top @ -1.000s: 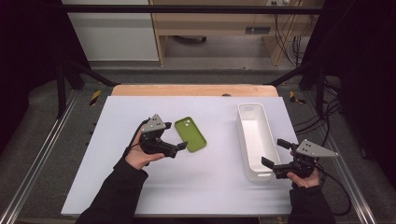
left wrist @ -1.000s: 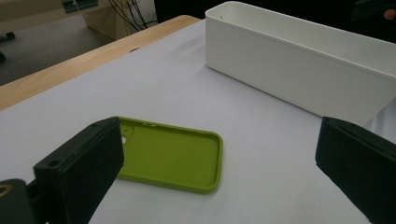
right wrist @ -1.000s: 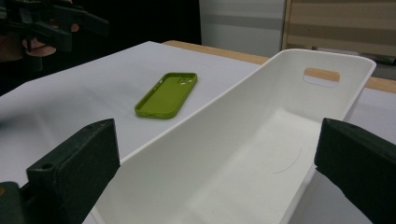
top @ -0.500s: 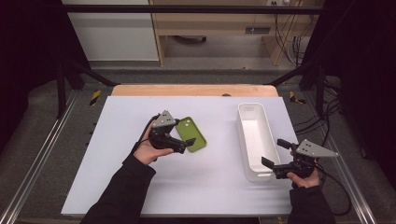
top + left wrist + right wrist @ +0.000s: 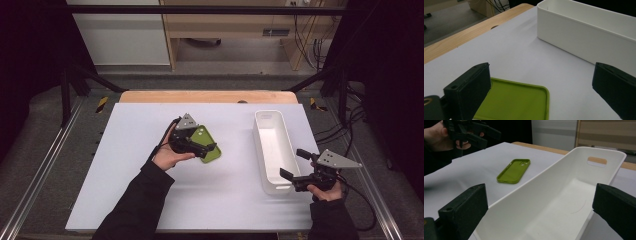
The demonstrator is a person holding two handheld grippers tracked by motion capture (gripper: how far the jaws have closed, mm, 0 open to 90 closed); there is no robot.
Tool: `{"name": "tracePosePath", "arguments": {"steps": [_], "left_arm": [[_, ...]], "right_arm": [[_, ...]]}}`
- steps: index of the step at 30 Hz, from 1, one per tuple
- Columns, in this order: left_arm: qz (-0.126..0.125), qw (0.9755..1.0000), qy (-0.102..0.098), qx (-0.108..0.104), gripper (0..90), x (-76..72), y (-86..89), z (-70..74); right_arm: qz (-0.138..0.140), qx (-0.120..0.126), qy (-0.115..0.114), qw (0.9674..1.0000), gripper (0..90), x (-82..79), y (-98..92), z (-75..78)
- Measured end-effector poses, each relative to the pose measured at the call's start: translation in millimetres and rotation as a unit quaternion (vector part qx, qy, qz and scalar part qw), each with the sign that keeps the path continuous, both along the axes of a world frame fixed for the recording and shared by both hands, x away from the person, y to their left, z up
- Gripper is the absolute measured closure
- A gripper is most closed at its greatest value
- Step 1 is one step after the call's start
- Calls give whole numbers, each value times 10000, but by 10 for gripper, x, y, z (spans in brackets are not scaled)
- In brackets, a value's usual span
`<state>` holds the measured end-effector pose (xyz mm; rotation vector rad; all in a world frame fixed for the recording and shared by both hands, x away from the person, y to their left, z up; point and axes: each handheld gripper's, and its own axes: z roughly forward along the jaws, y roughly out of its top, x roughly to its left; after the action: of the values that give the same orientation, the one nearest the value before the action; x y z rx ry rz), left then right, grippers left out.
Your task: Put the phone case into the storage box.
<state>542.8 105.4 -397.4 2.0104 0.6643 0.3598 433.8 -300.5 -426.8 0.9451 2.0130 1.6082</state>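
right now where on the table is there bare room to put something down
The white table is bare along its whole left side, left of the green phone case, and across the near strip between the two forearms. The lane between the case and the white bin is free but narrower. It is crowded where the left gripper hovers over the case and where the right gripper sits at the bin's near end.

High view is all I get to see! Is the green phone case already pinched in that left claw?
Observer: No. In the left gripper view the left gripper is wide open, and the green phone case lies flat on the table.
Operator: Is anything inside the white bin?
Observer: The right gripper view looks into the white bin: nothing in it.
Operator: Does the bin have handles?
Observer: Its far end wall has a cut-out slot.
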Motion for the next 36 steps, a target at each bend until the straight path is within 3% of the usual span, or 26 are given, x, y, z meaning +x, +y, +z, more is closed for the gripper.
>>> {"name": "tracePosePath", "arguments": {"steps": [25,31,36], "left_arm": [[160,9990,241,338,35,304,-288,-197],[144,9984,226,503,38,330,-401,-214],[122,9983,284,501,78,347,-459,-259]], "right_arm": [[27,32,1,10000,4,0,-5,6],[15,25,-26,10000,4,0,-11,8],[22,34,-29,10000,4,0,-12,10]]}}
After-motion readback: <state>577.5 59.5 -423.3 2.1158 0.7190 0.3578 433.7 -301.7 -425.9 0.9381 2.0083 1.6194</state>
